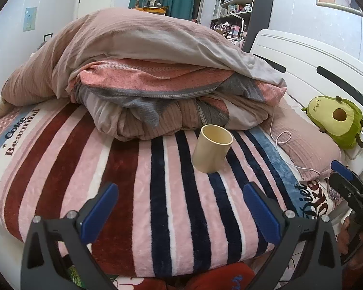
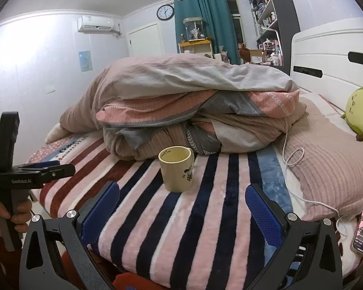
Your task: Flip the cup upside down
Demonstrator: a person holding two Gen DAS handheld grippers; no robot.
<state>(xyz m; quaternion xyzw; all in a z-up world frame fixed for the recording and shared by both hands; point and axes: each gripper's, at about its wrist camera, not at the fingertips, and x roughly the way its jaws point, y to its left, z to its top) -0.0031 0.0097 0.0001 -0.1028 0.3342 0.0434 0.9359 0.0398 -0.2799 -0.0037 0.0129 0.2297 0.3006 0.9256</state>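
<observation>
Your left gripper point(image 1: 181, 207) has its blue fingers point(image 1: 100, 211) spread wide and holds nothing; the cup point(image 1: 212, 148) stands ahead of them, a little right of centre and well apart from both pads. Your right gripper point(image 2: 182, 207) is likewise spread and bare, with the cup point(image 2: 177, 169) ahead between its fingers point(image 2: 262, 213), just left of centre and clear of them. The cup rests on a striped blanket point(image 1: 157, 193) covering the bed, in front of a heaped quilt point(image 1: 142, 72). A pillow point(image 2: 331, 164) with a white cable point(image 2: 292, 159), a phone point(image 2: 362, 229) and a green plush toy point(image 1: 336, 120) lie to the right by the white headboard point(image 1: 314, 58). The cup stands upright, mouth upward, its long axis near vertical, leaning slightly.
</observation>
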